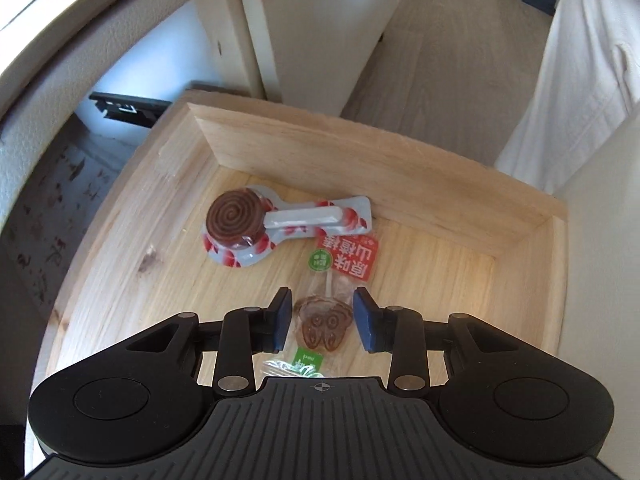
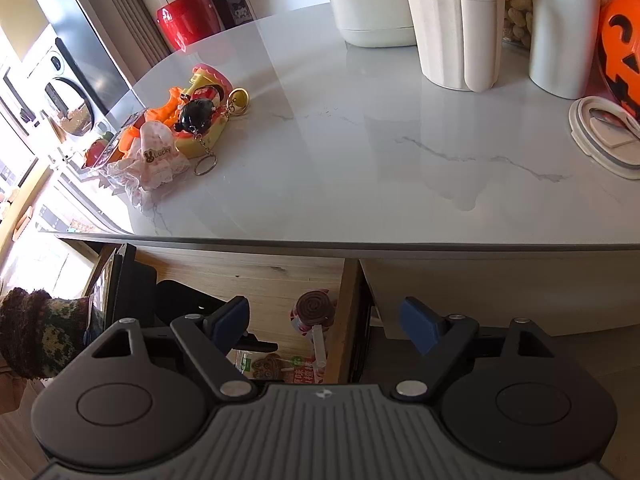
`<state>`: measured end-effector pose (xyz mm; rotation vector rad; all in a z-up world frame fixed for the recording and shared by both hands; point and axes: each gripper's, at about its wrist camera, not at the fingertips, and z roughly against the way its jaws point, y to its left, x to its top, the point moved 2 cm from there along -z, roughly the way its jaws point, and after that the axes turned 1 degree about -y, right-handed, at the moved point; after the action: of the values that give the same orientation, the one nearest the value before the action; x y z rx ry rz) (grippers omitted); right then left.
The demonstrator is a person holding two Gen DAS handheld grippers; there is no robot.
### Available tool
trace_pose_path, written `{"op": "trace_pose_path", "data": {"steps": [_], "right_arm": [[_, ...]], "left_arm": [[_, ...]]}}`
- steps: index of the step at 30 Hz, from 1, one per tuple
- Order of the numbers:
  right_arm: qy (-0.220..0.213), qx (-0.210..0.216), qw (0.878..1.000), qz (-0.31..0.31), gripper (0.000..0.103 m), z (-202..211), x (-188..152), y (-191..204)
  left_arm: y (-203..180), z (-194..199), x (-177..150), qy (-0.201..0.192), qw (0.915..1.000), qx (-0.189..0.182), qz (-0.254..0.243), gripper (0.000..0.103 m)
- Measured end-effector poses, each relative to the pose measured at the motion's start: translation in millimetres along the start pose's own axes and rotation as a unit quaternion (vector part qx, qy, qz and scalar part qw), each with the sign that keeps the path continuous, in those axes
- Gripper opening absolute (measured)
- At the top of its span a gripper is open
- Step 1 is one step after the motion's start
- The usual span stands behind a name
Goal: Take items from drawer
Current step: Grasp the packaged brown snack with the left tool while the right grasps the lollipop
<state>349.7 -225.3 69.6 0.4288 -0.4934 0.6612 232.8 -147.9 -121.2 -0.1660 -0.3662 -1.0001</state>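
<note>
The wooden drawer (image 1: 400,168) stands pulled out from under the marble table (image 2: 360,152), and everything below is placed against it. In the left wrist view, toward the drawer's left and back part, a spiral lollipop (image 1: 234,220) lies in a red-and-white wrapper with its white stick pointing right toward the back wall. Just right of it and nearer the drawer's middle lies a red packet (image 1: 354,258) with white characters and a green round sticker. In front of that packet, on the drawer floor, a brown face-shaped lollipop (image 1: 324,326) in clear wrap lies between the blue pads of the left gripper (image 1: 322,316). The pads stand a little off on either side of the candy and do not press it, so the fingers are released around it, nothing grasped.

In the right wrist view, a knitted sleeve (image 2: 36,332) shows at the drawer's left edge. On the table above the drawer's left end sits a pile of small toys (image 2: 184,120) with a key ring. The right gripper (image 2: 324,322) hangs over the drawer's right side wall, fingers spread wide and empty. White jugs (image 2: 460,20) and an orange pumpkin bucket (image 2: 620,48) stand at the table's far right.
</note>
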Motion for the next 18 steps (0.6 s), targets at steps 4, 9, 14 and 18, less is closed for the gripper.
{"op": "trace_pose_path", "data": {"steps": [4,9,14,18], "right_arm": [[0.0,-0.001,1.0,0.0,0.085,-1,0,0],[0.005,-0.006,1.0,0.003,0.087,-4,0,2],[0.01,-0.013,1.0,0.008,0.087,-7,-2,3],[0.008,-0.016,1.0,0.019,0.087,-7,-3,5]], "left_arm": [[-1,-2,-11,0.012,0.9997,-0.018,-0.013,0.042],[3,-6,-15,0.01,0.9998,-0.019,-0.002,0.043],[13,-5,-17,0.043,0.9981,-0.023,0.037,0.041],[24,9,-34,0.058,0.9967,-0.001,0.057,0.041]]}}
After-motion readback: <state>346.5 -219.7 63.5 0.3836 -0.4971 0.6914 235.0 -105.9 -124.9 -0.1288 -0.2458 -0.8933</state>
